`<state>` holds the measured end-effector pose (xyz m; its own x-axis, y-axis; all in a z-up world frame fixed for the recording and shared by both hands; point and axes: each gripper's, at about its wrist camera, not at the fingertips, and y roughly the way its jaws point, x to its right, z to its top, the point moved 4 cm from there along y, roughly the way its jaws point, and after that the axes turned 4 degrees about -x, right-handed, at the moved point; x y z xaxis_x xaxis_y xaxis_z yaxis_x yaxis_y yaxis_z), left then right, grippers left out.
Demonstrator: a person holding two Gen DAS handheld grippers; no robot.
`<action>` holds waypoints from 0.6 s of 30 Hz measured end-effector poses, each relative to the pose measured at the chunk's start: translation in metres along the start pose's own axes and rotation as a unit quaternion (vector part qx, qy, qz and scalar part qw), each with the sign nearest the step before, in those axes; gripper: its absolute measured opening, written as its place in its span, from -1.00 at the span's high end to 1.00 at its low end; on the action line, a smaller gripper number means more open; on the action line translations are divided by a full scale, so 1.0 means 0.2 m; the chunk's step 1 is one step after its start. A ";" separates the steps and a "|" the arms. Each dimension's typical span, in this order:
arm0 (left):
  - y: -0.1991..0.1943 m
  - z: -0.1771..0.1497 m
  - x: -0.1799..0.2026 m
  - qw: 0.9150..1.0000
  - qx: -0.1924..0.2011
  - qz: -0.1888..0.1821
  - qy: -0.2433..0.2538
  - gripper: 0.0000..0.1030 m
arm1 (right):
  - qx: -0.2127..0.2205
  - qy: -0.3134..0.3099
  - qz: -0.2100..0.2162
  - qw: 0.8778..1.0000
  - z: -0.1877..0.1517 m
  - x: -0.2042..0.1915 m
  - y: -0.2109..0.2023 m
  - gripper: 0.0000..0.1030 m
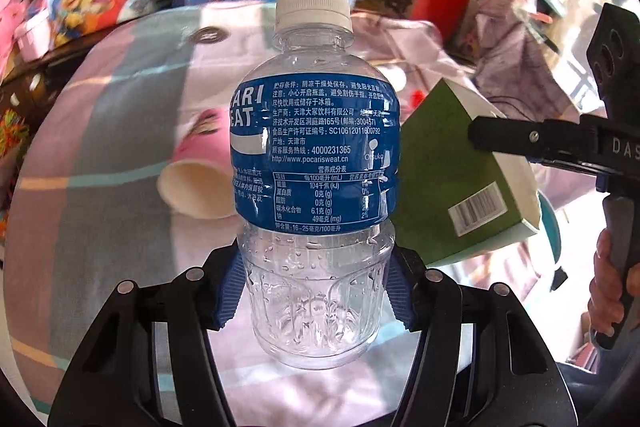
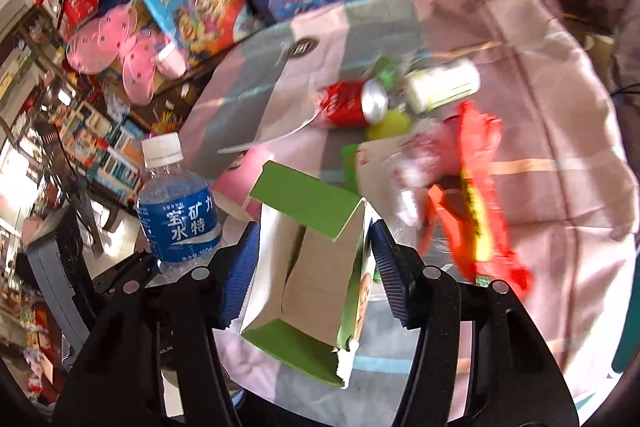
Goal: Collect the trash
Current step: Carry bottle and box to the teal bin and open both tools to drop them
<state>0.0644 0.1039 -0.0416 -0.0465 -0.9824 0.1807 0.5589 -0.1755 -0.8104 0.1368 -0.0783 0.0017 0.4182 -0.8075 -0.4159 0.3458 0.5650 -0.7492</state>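
Blue ribbed pads of my left gripper (image 1: pixel 316 291) press both sides of a clear plastic bottle (image 1: pixel 314 163), closed narrow on its lower body. Seen from the left wrist, the bottle stands upright with a white cap (image 1: pixel 313 5) and a blue label, droplets inside. Behind it a pink paper cup (image 1: pixel 200 175) lies on its side on the pink and grey cloth (image 1: pixel 100 187). To the right, the green carton (image 1: pixel 460 187) hangs tilted, one black finger of my right gripper (image 1: pixel 500 139) on its upper edge, and the person's hand (image 1: pixel 612 291) wraps the handle.

From the right wrist, my right gripper (image 2: pixel 312 267) has its blue pads (image 2: pixel 390 275) set fairly wide, on either side of the green carton (image 2: pixel 308 267), whose open flaps face the camera; I see the pads touching its walls. The bottle (image 2: pixel 178 211) appears at left, in the other gripper. Only this view shows the litter further along the cloth (image 2: pixel 540 87): a red can (image 2: pixel 352 105) on its side, a pale bottle (image 2: pixel 442 85), and a red and yellow wrapper (image 2: pixel 476 187), all blurred.
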 end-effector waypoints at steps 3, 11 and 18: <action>-0.01 0.03 0.13 1.000 0.004 -0.011 0.019 -0.17 | 0.020 0.006 -0.006 1.000 -0.02 0.07 -0.14 -0.05; -0.01 0.12 0.61 0.993 0.008 -0.064 0.101 -0.17 | 0.102 0.053 -0.048 0.992 -0.08 0.38 -0.59 -0.05; 0.12 0.19 1.14 0.976 -0.016 -0.113 0.185 -0.17 | 0.163 0.129 -0.097 0.973 -0.19 0.84 -0.95 -0.05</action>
<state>0.0991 -0.1213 0.0009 -0.4637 -0.8735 0.1481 0.4742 -0.3859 -0.7913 0.1084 -0.3277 0.0548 0.1073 -0.8963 -0.4302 0.6637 0.3868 -0.6403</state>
